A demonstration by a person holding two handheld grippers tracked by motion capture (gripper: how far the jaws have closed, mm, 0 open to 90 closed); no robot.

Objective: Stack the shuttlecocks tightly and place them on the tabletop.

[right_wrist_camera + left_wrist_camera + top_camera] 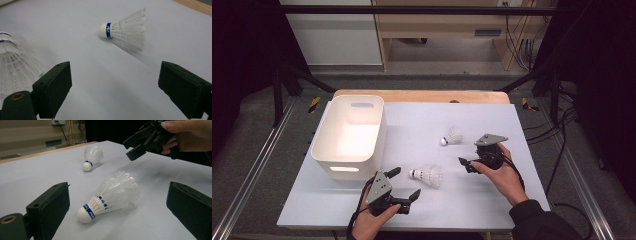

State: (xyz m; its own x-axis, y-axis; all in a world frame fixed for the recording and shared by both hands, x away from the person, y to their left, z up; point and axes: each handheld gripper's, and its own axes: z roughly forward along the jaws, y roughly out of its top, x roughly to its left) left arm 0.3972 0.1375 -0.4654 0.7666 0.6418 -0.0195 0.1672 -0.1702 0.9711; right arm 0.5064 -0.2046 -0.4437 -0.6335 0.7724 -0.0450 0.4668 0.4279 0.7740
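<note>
Table, pale grey top over a wooden edge at the far side. White plastic bin with handle slots, standing at the left. Two white feathered shuttlecocks lying on their sides: the nearer shuttlecock at the middle, cork toward the bin; the farther shuttlecock beyond it, well apart. Left gripper, hand-held at the near edge, jaws spread wide, nothing between them, aimed at the nearer shuttlecock, just short of it. Right gripper, hand-held at the right, jaws spread, holding nothing, facing the farther shuttlecock.
</note>
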